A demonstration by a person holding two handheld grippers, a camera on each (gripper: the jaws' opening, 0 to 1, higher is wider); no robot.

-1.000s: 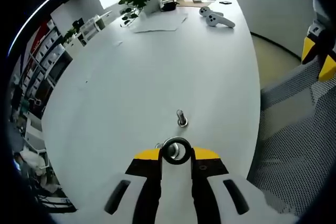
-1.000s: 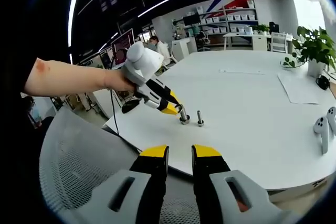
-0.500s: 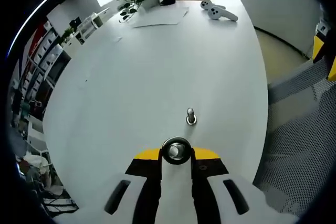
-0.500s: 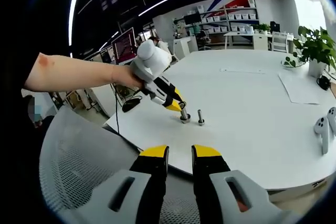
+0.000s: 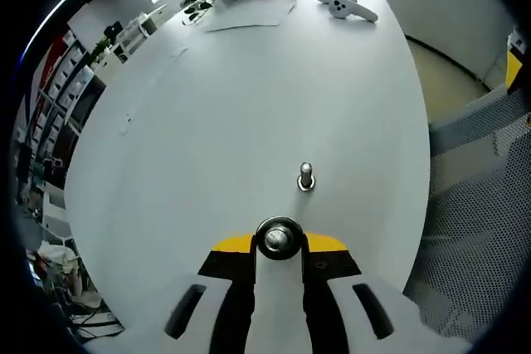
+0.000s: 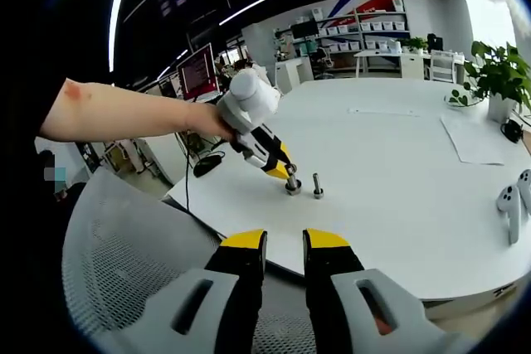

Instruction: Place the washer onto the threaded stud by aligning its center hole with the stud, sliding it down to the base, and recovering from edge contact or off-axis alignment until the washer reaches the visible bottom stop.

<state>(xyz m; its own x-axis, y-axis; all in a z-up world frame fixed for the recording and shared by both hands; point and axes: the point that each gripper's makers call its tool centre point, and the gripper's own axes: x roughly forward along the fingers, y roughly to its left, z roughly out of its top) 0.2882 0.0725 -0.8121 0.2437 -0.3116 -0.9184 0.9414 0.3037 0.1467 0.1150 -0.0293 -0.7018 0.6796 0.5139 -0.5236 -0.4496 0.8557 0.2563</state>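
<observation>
The washer [image 5: 278, 238] is a dark metal ring. It sits pinched between the yellow tips of the left hand-held gripper [image 5: 278, 244], whose jaws are closed on it. Through its hole a shiny stud top can be seen. In the right gripper view the washer [image 6: 292, 187] is low on a threaded stud [image 6: 291, 180] on the white tabletop [image 6: 398, 172], with the left hand-held gripper [image 6: 282, 170] tilted down over it. A second stud [image 6: 317, 186] stands just beside it, bare. The right hand-held gripper [image 6: 284, 242] is near the tabletop's edge, above a grey mesh chair [image 6: 124, 254]. Its jaws are a little apart and hold nothing. Farther off are a potted plant [image 6: 496, 80], a sheet of paper [image 6: 477, 138] and white game controllers [image 6: 513, 201].
</observation>
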